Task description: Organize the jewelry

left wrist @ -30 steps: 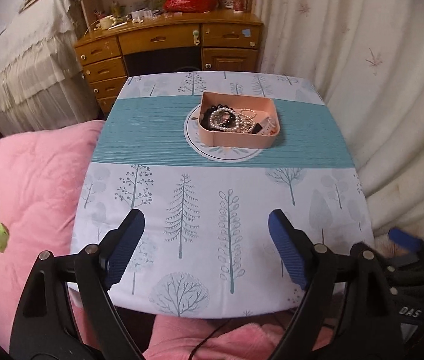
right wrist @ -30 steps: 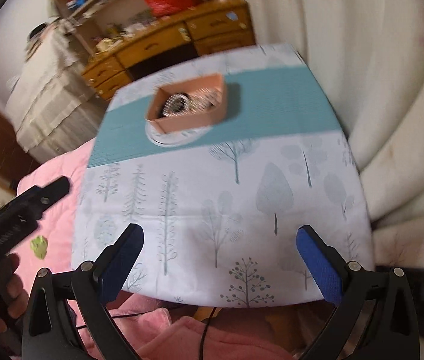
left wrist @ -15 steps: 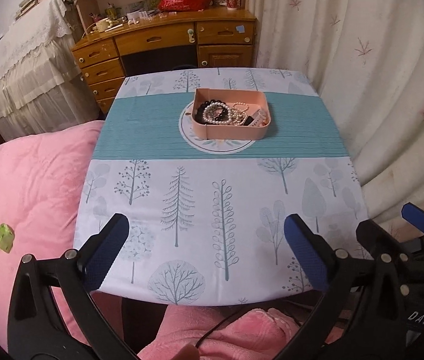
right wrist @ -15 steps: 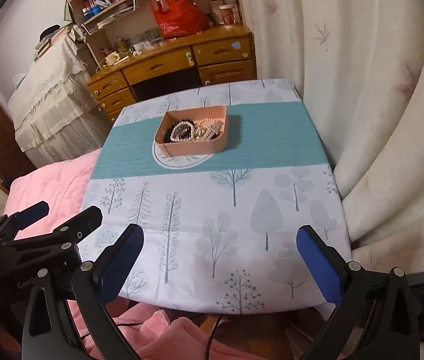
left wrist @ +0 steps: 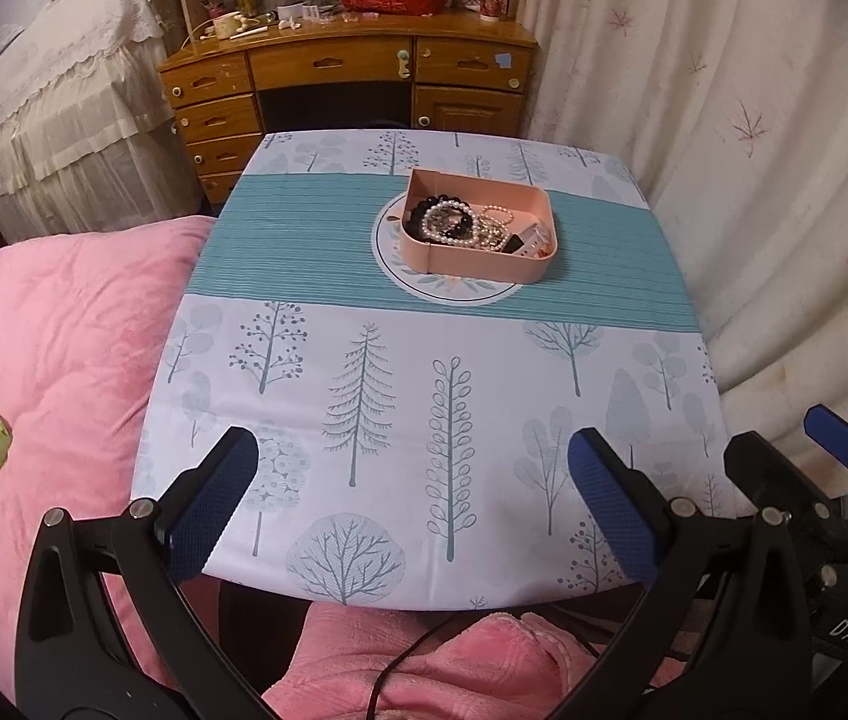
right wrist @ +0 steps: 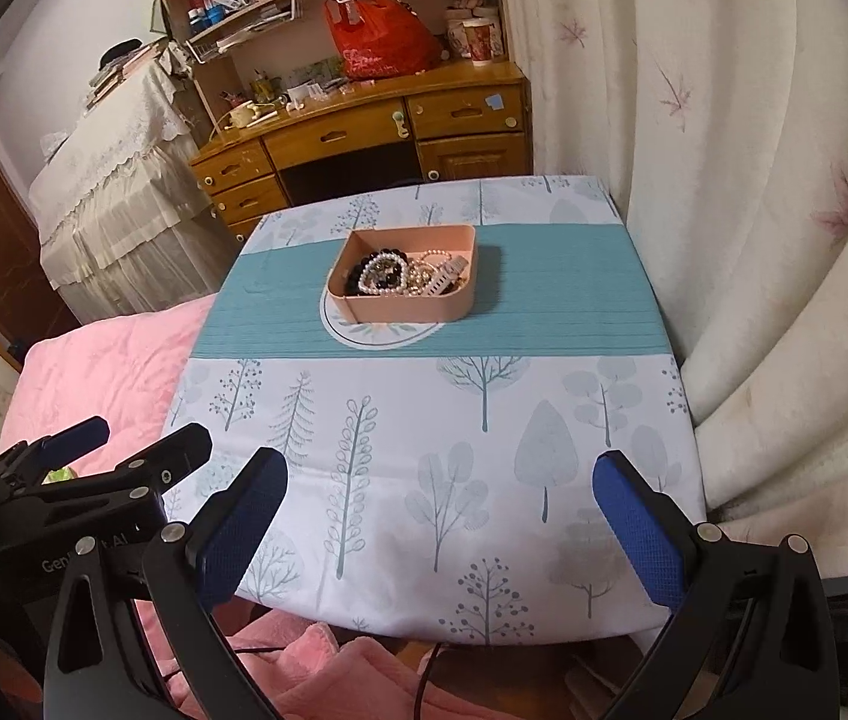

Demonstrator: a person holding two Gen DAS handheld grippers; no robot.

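Both grippers level at table (left wrist: pixel 424 360) near edge, fingers spread.

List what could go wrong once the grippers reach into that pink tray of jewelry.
1. The pearl strands and black bead bracelet lie heaped together in the pink tray; lifting one may drag others out.
2. The tray sits loose on the tablecloth and could slide.
3. Left gripper and right gripper, both open, sit close together and could collide.

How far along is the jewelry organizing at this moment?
Nothing looks done: the bracelets lie tangled in the pink tray. Nothing is in hand; the left hand-held gripper and the right hand-held gripper are open and empty at the table's near edge. All sorting remains.
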